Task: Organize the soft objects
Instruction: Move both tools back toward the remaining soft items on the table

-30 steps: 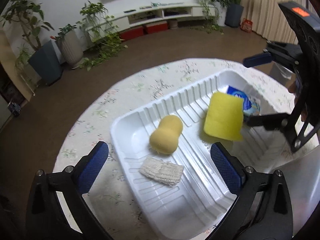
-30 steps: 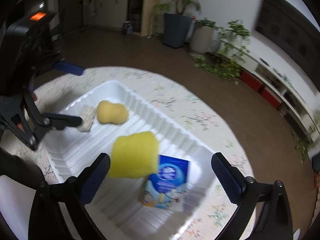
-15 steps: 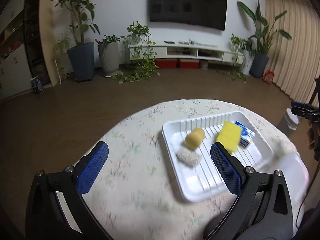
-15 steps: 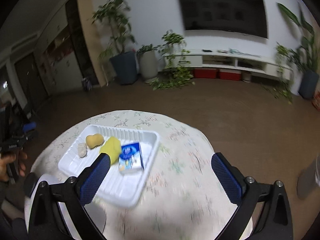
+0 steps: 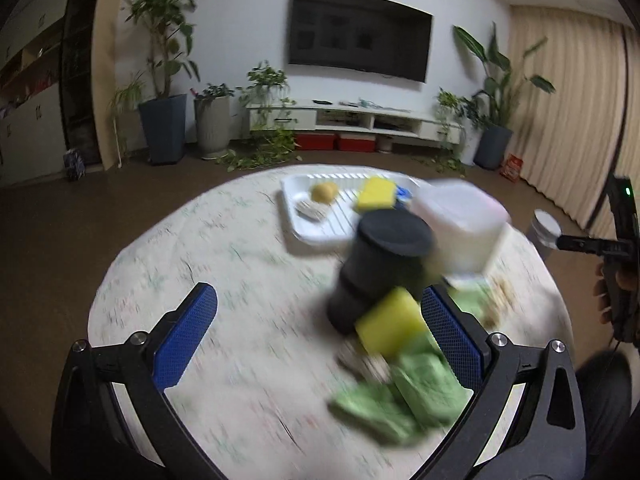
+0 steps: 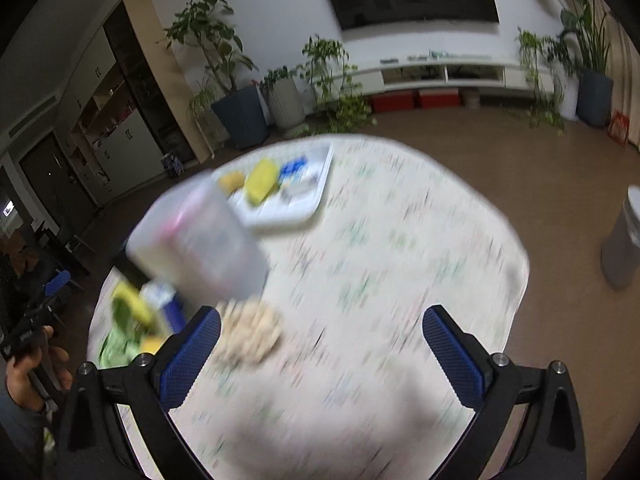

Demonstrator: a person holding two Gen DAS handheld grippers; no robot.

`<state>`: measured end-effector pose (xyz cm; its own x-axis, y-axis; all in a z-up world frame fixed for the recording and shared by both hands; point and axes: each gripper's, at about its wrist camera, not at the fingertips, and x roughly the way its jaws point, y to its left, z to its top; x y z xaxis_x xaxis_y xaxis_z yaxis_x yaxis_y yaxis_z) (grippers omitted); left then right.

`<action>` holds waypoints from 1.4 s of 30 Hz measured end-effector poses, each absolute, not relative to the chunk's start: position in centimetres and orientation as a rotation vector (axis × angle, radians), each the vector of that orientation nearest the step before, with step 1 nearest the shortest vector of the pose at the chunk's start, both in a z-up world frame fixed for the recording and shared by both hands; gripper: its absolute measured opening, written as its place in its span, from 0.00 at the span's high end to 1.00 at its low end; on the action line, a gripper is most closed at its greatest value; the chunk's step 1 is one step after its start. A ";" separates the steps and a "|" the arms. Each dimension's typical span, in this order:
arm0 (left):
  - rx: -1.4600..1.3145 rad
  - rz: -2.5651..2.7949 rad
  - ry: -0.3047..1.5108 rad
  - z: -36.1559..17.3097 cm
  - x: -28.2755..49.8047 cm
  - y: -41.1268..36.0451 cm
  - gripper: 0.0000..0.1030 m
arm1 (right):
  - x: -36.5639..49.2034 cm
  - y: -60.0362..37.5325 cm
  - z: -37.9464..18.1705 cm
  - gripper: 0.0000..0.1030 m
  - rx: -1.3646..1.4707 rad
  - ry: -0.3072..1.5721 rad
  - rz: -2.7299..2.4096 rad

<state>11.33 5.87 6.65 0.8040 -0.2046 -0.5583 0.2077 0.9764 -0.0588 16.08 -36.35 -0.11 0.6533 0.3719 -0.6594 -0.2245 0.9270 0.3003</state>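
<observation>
Round and covered in a floral cloth, the table [image 5: 240, 264] stands in a living room with potted plants and a wall television. Left gripper [image 5: 320, 332] hovers over its near edge, fingers spread, holding nothing. Toward the far edge, a white tray [image 5: 308, 232] holds a round yellow sponge [image 5: 325, 192], a rectangular yellow sponge [image 5: 376, 199] and a blue packet [image 6: 293, 167]. Right gripper [image 6: 322, 344] hangs fingers spread, empty, near a blurred beige pad [image 6: 250, 332].

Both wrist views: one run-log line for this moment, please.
left tongs: open, empty | right tongs: open, empty | white tray: holds yellow sponge | loose pile near front: green cloths
</observation>
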 end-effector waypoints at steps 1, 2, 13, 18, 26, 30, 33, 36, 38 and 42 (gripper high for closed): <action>0.020 -0.234 0.606 6.3 10.3 4.9 0.00 | 15.2 -35.8 -0.4 0.00 0.198 0.797 0.348; 0.027 -0.240 0.608 6.1 9.7 4.6 0.00 | 14.2 -35.1 -0.8 0.00 0.192 0.803 0.352; 0.056 -0.258 0.637 3.0 4.9 0.4 0.00 | 8.3 -28.7 -2.9 0.00 0.118 0.804 0.355; 0.049 -0.242 0.653 2.2 4.7 -0.3 0.00 | 7.3 -26.9 -3.9 0.00 0.081 0.813 0.344; 0.024 -0.197 0.702 0.6 6.4 -0.9 0.00 | 7.8 -25.9 -5.0 0.00 0.070 0.832 0.311; 0.005 -0.193 0.727 0.2 7.4 -1.0 0.00 | 9.0 -26.3 -4.5 0.00 0.068 0.822 0.290; -0.026 -0.167 0.750 -0.2 8.3 -0.7 0.00 | 10.4 -26.4 -4.3 0.00 0.059 0.817 0.270; -0.037 -0.137 0.767 -0.5 8.8 -0.5 0.00 | 11.5 -26.4 -4.3 0.00 0.055 0.817 0.269; -0.040 -0.129 0.770 -0.6 9.0 -0.4 0.00 | 12.2 -26.2 -4.6 0.00 0.051 0.825 0.272; -0.030 -0.132 0.782 -0.8 9.3 -0.7 0.01 | 13.5 -25.7 -4.8 0.00 0.043 0.838 0.282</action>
<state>9.31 -0.70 -0.77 0.7016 -0.1301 -0.7006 0.1077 0.9913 -0.0762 13.49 -25.72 -4.80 0.6343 0.2631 -0.7270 -0.2297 0.9620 0.1477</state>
